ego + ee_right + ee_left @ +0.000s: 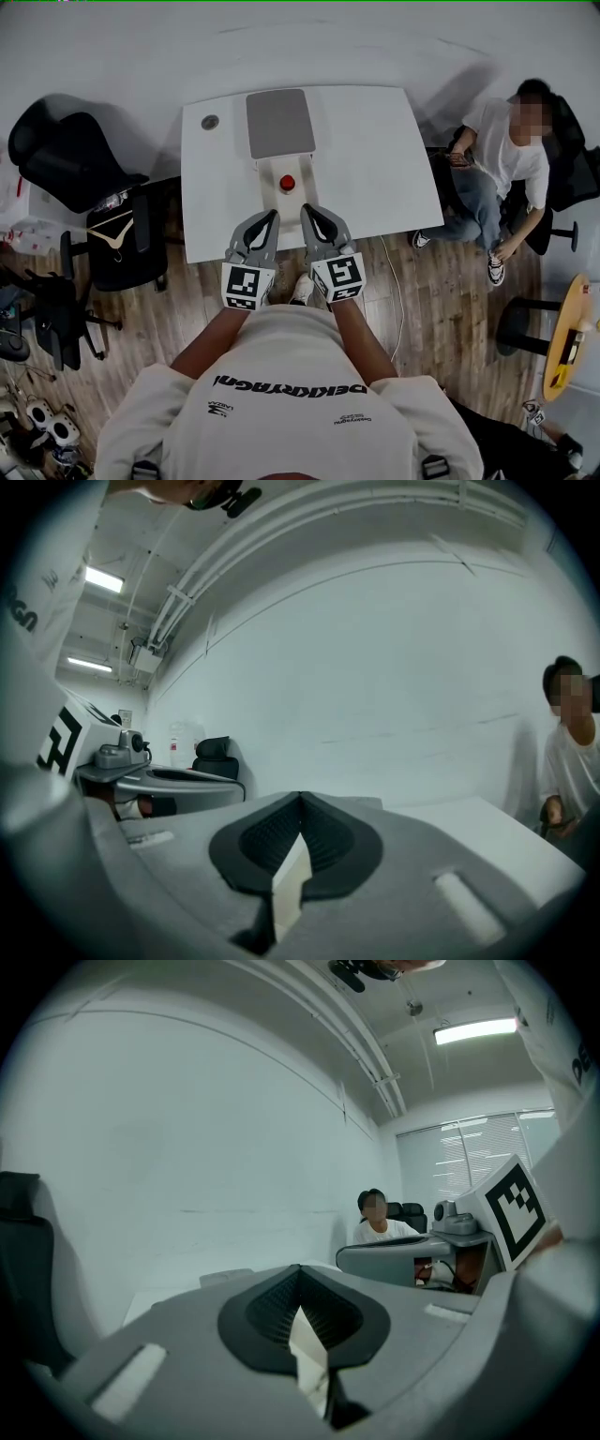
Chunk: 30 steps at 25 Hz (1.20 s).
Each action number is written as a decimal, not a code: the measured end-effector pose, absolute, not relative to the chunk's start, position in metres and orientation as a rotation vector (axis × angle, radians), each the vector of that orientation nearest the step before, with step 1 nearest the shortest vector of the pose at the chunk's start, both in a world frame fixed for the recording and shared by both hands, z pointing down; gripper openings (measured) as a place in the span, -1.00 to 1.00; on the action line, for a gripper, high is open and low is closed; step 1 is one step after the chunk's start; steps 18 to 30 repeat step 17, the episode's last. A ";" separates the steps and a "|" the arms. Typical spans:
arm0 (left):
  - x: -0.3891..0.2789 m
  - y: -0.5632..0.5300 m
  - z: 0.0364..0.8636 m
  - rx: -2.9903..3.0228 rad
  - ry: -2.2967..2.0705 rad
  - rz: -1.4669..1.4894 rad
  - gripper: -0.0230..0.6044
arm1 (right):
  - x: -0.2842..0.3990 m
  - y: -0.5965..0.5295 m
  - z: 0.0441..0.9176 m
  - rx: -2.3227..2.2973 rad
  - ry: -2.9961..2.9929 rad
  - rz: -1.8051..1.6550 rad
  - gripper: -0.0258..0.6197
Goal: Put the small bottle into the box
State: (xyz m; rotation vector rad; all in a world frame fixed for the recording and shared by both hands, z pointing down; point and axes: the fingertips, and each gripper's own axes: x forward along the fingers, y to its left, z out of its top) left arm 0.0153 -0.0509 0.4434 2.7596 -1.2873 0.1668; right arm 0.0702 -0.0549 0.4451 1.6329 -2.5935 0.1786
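A small bottle with a red cap stands on the white table, in a white open part just in front of a flat grey box. I cannot tell whether that white part belongs to the box. My left gripper and right gripper hang side by side over the table's near edge, tips pointing at the bottle, a short way from it. Both are shut and hold nothing. In the left gripper view the jaws meet at the tip, and so do those in the right gripper view. Neither gripper view shows the bottle.
A small round grey disc lies at the table's far left corner. A person sits to the right of the table. Black chairs stand to the left, and a round yellow table is at the far right. The floor is wood.
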 end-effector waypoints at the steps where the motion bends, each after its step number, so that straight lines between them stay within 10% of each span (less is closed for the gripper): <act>1: 0.016 -0.052 0.443 2.761 -1.288 0.168 -0.91 | 0.071 -0.056 0.445 1.638 -2.593 0.179 -0.93; 30: 0.009 -0.070 0.436 2.779 -1.329 0.146 -0.91 | 0.069 -0.066 0.435 1.666 -2.614 0.179 -0.93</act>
